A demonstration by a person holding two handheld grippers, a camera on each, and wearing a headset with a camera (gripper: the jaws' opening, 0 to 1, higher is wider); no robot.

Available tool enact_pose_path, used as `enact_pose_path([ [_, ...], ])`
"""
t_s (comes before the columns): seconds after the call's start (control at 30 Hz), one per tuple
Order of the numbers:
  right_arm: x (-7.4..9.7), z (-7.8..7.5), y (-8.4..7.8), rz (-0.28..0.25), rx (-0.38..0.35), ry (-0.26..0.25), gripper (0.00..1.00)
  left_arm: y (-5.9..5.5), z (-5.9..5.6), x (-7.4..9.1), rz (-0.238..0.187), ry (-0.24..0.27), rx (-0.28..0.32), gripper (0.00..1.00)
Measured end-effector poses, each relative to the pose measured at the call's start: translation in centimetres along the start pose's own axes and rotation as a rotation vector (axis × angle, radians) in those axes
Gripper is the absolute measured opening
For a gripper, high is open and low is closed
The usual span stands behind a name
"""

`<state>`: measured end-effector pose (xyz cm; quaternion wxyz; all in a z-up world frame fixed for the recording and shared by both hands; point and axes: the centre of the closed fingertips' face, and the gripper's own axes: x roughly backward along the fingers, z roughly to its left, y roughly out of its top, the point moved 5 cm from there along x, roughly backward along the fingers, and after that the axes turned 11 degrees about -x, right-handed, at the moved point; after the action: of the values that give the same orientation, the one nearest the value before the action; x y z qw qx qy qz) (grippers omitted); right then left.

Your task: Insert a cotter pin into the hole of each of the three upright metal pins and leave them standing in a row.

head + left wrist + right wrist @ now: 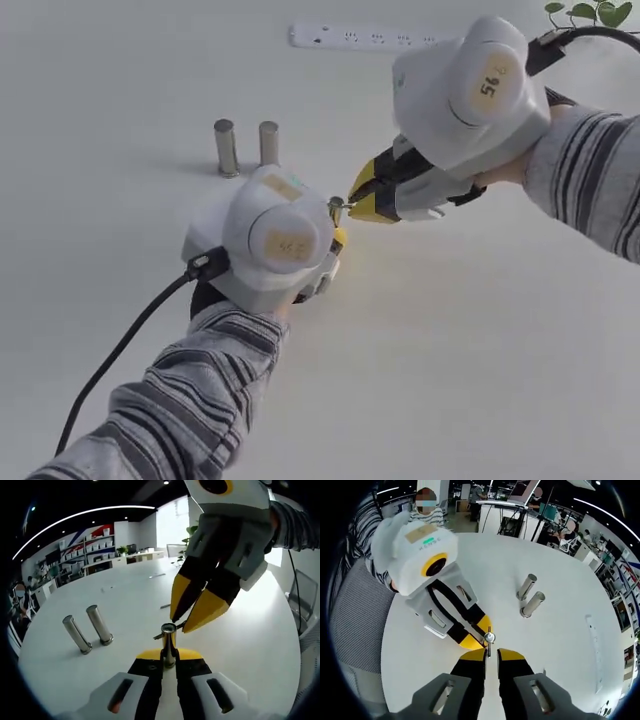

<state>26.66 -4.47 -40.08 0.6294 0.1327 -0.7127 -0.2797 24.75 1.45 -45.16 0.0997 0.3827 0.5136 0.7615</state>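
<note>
While we clamped a metal pin [168,636] upright in the left gripper [169,657], the right gripper [491,655] pinched a cotter pin [490,650] at its top; two pins [226,146] stood nearby.

Big white table [480,350] w/ pwr strip [365,38], plant [595,12]; shelves [95,547] behind.

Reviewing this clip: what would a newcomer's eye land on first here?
The two grippers meet tip to tip over the middle of the white table. The left gripper is shut on an upright metal pin, and the right gripper holds what looks like a thin cotter pin at that pin's top. Beyond them, a pair of metal pins stands side by side.
</note>
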Motion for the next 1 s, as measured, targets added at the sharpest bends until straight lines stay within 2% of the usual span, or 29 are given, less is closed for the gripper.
enact_pose_path([
  [0.23,1.17,0.14,-0.76,0.000,-0.029,0.000,0.02,-0.01,-0.07,-0.01,0.000,0.008,0.006,0.05],
  [0.33,0.94,0.29,-0.95,-0.006,-0.044,0.012,0.00,-0.02,-0.07,-0.02,0.001,0.010,0.012,0.05],
  [0.4,0.79,0.30,-0.72,-0.029,-0.051,0.008,0.00,-0.02,-0.07,-0.03,0.001,0.012,0.017,0.05],
  [1.0,0.31,0.50,-0.24,-0.039,-0.044,0.014,0.00,-0.07,-0.12,-0.07,-0.001,0.018,0.025,0.05],
])
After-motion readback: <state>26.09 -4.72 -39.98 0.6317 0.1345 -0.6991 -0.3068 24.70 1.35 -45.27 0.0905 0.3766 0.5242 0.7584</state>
